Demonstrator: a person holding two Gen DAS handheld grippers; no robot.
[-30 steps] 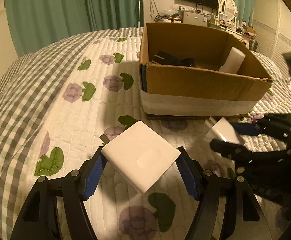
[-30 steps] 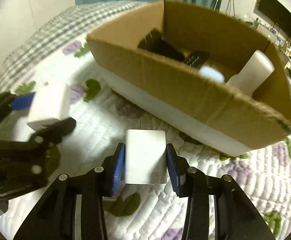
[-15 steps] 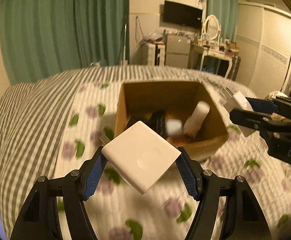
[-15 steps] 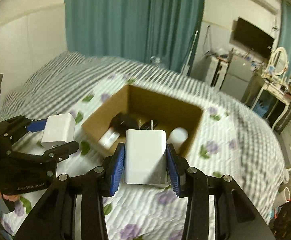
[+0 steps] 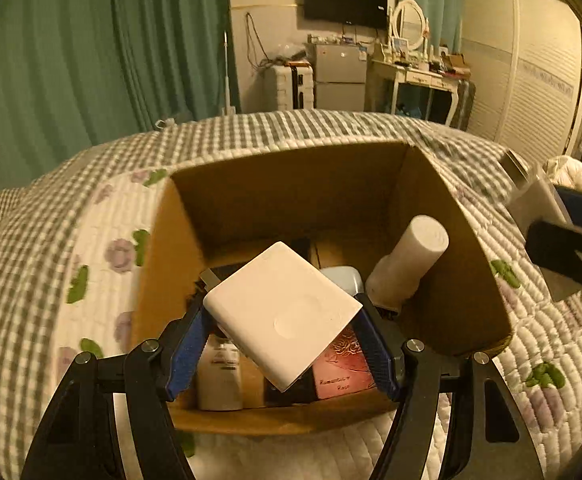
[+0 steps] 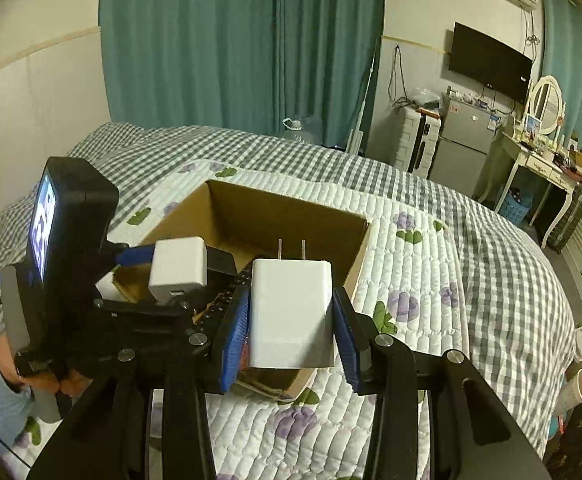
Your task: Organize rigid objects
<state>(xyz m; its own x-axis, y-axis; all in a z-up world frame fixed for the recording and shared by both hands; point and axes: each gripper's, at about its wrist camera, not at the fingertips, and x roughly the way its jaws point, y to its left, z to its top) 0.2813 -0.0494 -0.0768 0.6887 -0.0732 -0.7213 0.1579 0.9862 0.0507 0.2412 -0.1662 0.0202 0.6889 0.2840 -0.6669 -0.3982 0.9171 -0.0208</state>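
My left gripper [image 5: 281, 330] is shut on a white square charger [image 5: 283, 314], held above the open cardboard box [image 5: 471, 264] on the bed. My right gripper [image 6: 291, 322] is shut on a white plug adapter [image 6: 289, 312] with its two prongs pointing up, above the box's near right corner [image 6: 355, 264]. The left gripper with its charger [image 6: 179, 268] shows at the left of the right wrist view. The right gripper shows at the right edge of the left wrist view [image 5: 563, 236].
The box holds a white cylinder bottle [image 5: 407, 268], a pink box [image 5: 343, 368], a white bottle [image 5: 219, 372] and dark items. It sits on a quilted floral bedspread [image 6: 431, 280]. Curtains, a fridge [image 6: 463, 148] and a dressing table stand beyond the bed.
Both grippers have risen from the bedspread with their chargers and moved over the box. The left one now hangs above the box's inside.
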